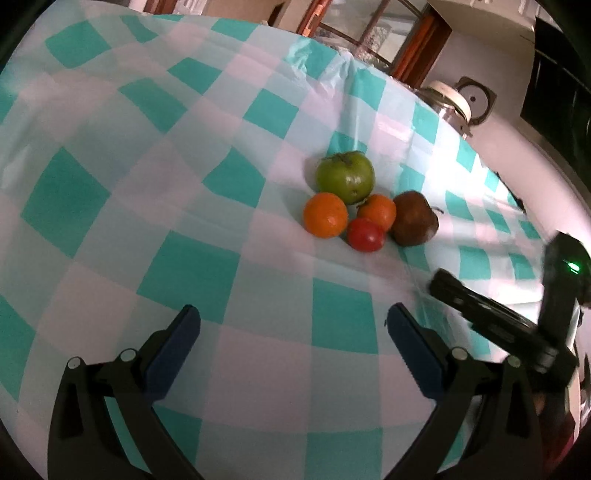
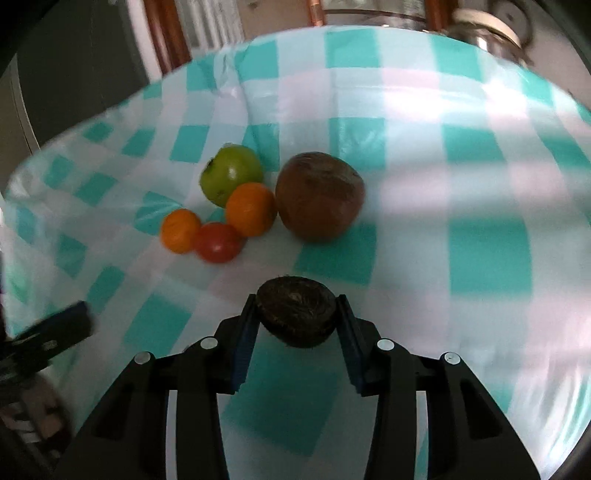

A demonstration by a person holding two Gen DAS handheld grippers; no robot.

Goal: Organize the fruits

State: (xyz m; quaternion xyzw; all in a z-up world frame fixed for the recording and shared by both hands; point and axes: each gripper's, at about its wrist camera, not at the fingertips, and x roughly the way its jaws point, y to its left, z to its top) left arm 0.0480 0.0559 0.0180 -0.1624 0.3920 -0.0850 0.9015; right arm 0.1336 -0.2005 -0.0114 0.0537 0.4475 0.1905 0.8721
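Note:
A cluster of fruit lies on the checked tablecloth [image 1: 221, 229]: a green apple [image 1: 345, 177], two oranges [image 1: 325, 215] [image 1: 377, 211], a red tomato [image 1: 365, 234] and a brown-red apple [image 1: 414, 218]. The same fruits show in the right wrist view: green apple [image 2: 231, 173], oranges [image 2: 252, 209] [image 2: 180, 230], tomato [image 2: 218, 242], brown apple [image 2: 319, 196]. My left gripper [image 1: 291, 325] is open and empty, short of the cluster. My right gripper [image 2: 297, 314] is shut on a dark brown fuzzy fruit [image 2: 296, 310], held above the cloth in front of the brown apple.
A glass jar with a white lid [image 1: 452, 103] stands past the table's far right edge. Wooden window frames [image 1: 354, 29] are behind the table. The right gripper's body [image 1: 517, 317] shows at the right in the left wrist view.

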